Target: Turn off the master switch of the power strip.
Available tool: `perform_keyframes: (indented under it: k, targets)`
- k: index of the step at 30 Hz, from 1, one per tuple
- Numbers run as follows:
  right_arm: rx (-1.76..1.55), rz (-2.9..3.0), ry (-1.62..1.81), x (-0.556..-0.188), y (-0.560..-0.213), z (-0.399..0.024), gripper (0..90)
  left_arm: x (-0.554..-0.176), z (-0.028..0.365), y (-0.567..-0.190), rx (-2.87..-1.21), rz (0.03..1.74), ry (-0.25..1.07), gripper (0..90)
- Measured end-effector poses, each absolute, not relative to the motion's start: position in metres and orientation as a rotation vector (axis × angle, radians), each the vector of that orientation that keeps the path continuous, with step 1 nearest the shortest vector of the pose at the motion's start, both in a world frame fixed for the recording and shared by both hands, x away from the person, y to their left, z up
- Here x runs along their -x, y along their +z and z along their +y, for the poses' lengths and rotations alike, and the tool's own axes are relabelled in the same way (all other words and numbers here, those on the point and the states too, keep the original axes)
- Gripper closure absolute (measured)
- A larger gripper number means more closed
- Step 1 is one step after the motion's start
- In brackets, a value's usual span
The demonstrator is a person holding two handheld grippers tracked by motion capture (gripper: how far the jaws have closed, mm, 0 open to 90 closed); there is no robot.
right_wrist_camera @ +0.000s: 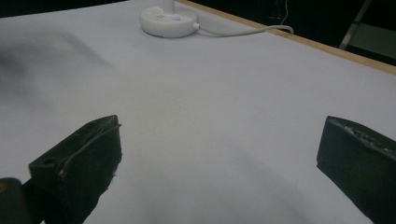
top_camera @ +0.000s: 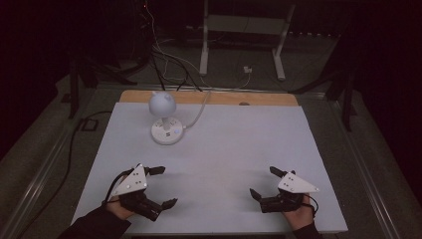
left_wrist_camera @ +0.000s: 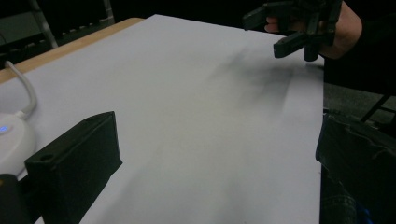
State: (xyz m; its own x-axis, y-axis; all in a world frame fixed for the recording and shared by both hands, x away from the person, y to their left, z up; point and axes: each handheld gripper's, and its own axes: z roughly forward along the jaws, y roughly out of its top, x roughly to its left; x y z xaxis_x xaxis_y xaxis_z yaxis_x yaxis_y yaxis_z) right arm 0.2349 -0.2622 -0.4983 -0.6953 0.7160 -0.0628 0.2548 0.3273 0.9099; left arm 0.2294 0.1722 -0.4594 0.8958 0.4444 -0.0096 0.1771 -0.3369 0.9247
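Observation:
A small white desk lamp with a round head (top_camera: 161, 103) stands on its round base (top_camera: 166, 132) at the back left of the white table top (top_camera: 229, 149). My left gripper (top_camera: 165, 186) rests open near the front left, jaws pointing right, with nothing between them. My right gripper (top_camera: 263, 182) is open near the front right, jaws pointing left and away, also holding nothing. In the right gripper view its gripper (right_wrist_camera: 219, 163) spreads wide over bare table, with the lamp base (right_wrist_camera: 168, 21) far ahead. In the left gripper view one finger (left_wrist_camera: 79, 158) shows beside the lamp base (left_wrist_camera: 11, 140).
The lamp's white cable (top_camera: 199, 112) runs off the table's wooden back edge (top_camera: 209, 97) to the floor. A white metal stand (top_camera: 244, 40) and loose wires lie beyond. The right gripper in a hand (left_wrist_camera: 299, 28) shows far off, and dark clothing (left_wrist_camera: 359, 163) sits past the table's front edge.

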Motion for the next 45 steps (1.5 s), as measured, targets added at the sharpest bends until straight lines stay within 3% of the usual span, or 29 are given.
perform_keyframes:
  k: [22, 45]
  targets:
    - [-0.85, 2.134, 1.352, -0.234, -0.497, -0.263, 0.0, -0.263, 0.157, -0.448, -1.9, 0.488, 0.329, 0.4]
    - [-0.845, 2.127, 1.367, -0.233, -0.496, -0.263, 0.0, -0.302, 0.15, -0.449, -1.854, 0.659, 0.438, 0.4]
